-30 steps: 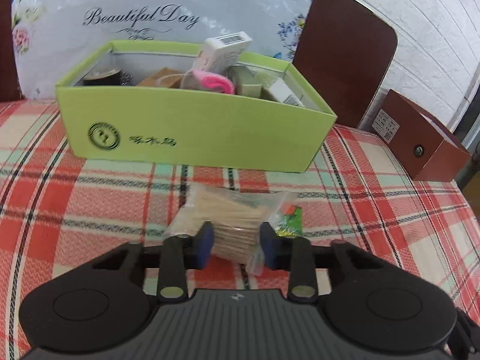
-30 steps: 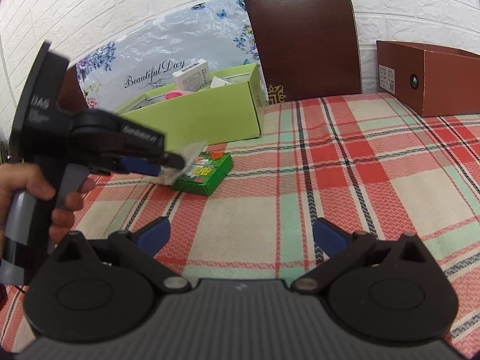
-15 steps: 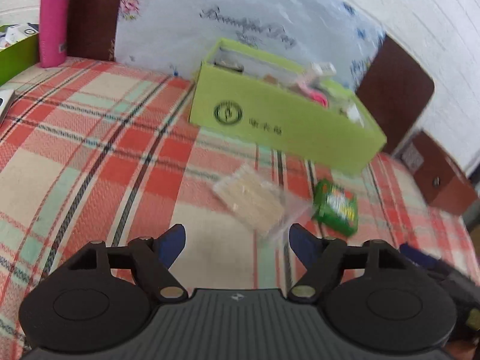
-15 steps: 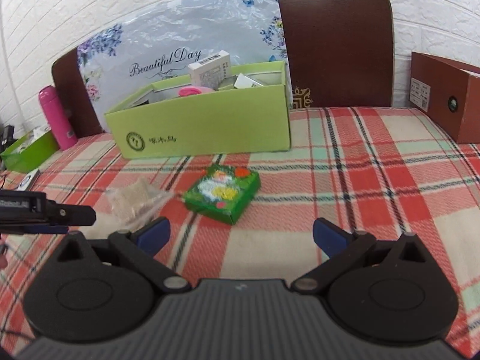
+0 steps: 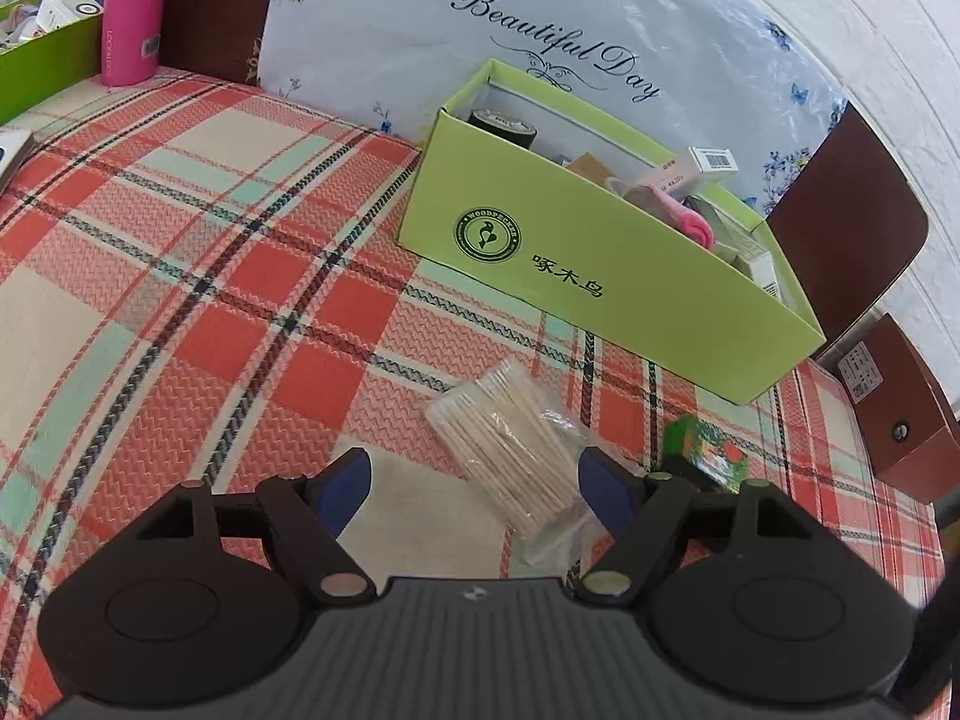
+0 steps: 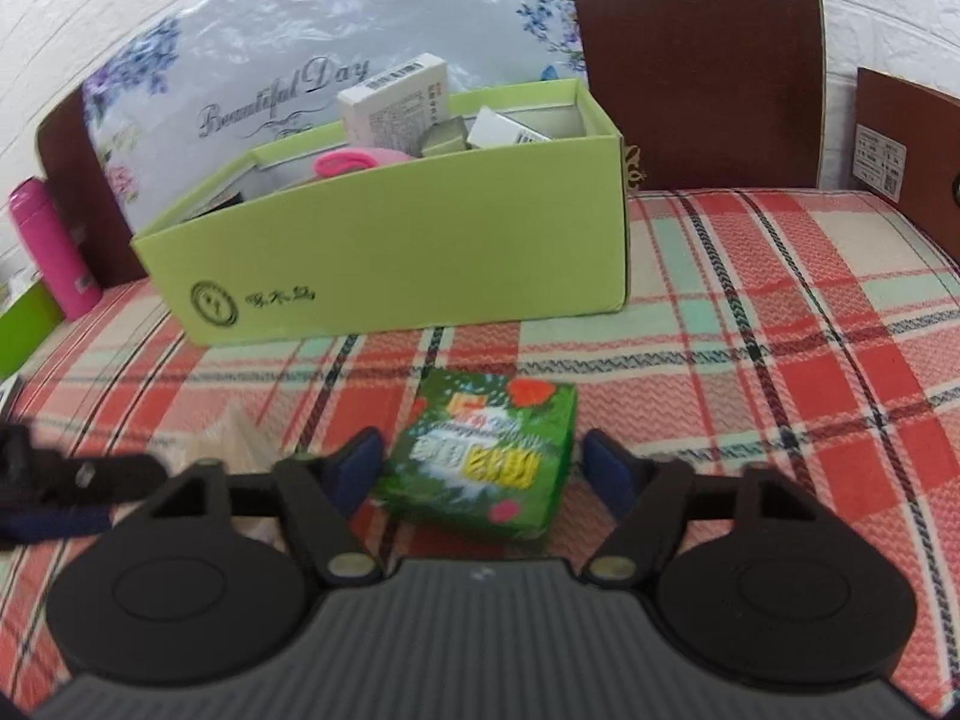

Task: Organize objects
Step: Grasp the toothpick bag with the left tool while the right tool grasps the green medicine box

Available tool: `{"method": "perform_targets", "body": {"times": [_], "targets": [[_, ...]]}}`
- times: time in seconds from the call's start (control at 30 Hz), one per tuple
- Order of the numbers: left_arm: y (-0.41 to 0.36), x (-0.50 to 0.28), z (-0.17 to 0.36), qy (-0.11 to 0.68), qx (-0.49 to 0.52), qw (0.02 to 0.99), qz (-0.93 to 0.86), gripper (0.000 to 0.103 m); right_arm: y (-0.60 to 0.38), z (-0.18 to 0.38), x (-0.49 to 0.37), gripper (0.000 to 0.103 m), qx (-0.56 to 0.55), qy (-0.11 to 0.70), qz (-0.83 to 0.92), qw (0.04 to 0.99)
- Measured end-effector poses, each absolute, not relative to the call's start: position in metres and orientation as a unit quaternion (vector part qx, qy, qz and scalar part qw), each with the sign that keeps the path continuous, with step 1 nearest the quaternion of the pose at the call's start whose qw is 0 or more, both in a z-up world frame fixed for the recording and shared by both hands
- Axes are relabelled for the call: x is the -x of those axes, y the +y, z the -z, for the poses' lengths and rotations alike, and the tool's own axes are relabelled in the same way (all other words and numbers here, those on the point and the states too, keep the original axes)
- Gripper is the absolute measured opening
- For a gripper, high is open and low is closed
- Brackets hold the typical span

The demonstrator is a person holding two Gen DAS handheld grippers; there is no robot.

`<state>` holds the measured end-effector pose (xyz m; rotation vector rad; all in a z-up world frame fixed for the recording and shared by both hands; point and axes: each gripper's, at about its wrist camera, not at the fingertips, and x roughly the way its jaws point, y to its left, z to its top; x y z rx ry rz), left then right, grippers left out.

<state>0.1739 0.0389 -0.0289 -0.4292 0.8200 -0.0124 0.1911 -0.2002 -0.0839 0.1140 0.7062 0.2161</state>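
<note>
The right gripper [image 6: 477, 468] was closing, its blue pads either side of the small green packet [image 6: 483, 462] that lay on the plaid tablecloth [image 6: 750, 372]; a gap still showed at the right pad, while the left pad sat just beside the packet's edge, contact unclear. The left gripper [image 5: 474, 489] stood with jaws wide apart and empty, above the clear bag of toothpicks [image 5: 510, 450], which lay flat on the cloth partly between the pads, nearer the right one. Just behind both items stood the lime-green box [image 5: 600, 276], open-topped and holding a white carton [image 6: 396, 99], a pink item [image 6: 354, 162] and a dark roll [image 5: 501, 126]. A pink bottle [image 5: 132, 12] stood far left
</note>
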Motion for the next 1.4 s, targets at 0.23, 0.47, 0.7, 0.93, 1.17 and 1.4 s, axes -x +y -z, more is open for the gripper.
{"method": "perform_targets", "body": {"times": [0.23, 0.47, 0.7, 0.93, 1.17, 1.4], "targets": [[0.009, -0.215, 0.035, 0.407, 0.185, 0.894, 0.018, 0.08, -0.229, 0.082, -0.148, 0.067, -0.022, 0.344, -0.137, 0.929], [-0.023, -0.2, 0.037, 0.403, 0.053, 0.905, 0.13, 0.037, -0.239, 0.081, -0.114, 0.067, -0.018, 0.344, -0.153, 0.926], [0.005, -0.141, 0.031, 0.404, 0.037, 0.903, 0.142, 0.031, -0.228, 0.079, -0.088, 0.068, 0.022, 0.346, -0.204, 0.916], [0.016, -0.108, 0.023, 0.402, 0.049, 0.907, 0.113, 0.078, -0.221, 0.078, -0.075, 0.078, 0.031, 0.353, -0.175, 0.919], [-0.001, -0.126, 0.039, 0.427, 0.053, 0.897, 0.1, 0.067, -0.22, 0.076, -0.073, 0.077, 0.023, 0.353, -0.167, 0.92], [-0.002, -0.125, 0.039, 0.421, 0.046, 0.901, 0.098, 0.067, -0.216, 0.082, -0.079, 0.067, 0.022, 0.352, -0.156, 0.923]]}}
